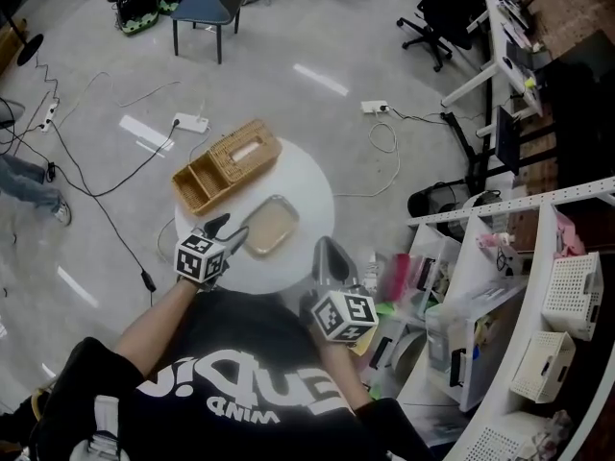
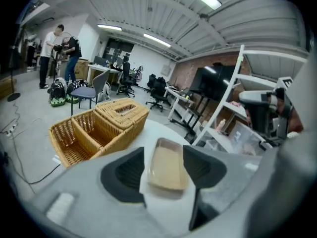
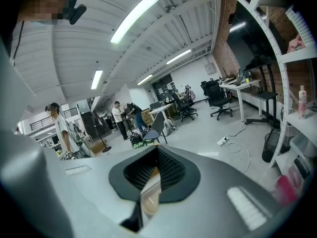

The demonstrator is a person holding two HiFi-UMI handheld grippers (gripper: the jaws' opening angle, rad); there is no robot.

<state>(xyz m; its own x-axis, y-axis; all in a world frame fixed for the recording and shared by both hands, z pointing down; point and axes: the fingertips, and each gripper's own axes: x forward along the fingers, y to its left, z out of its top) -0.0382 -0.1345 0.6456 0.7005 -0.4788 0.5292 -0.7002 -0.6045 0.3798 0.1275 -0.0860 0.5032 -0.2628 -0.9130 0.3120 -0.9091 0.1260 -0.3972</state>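
Observation:
On the round white table (image 1: 307, 195) lies a shallow tan tray (image 1: 269, 225) with a clear rim. A two-part wicker basket (image 1: 226, 166) stands just behind it. My left gripper (image 1: 229, 232) hovers at the tray's near left corner. In the left gripper view it (image 2: 164, 156) is open, and the tray (image 2: 168, 165) shows in the gap between the dark pads (image 2: 130, 171), beyond the tips, with the basket (image 2: 94, 128) further left. My right gripper (image 1: 331, 254) points at the table's near right edge. In its own view it (image 3: 155, 155) is shut, with a sliver of tray showing below.
White shelving (image 1: 538, 286) with bins and clutter stands close on the right. Power strips (image 1: 190, 122) and cables lie on the floor around the table. A blue chair (image 1: 207, 8) and office chairs stand further off, and people stand at the far end of the room (image 2: 52, 48).

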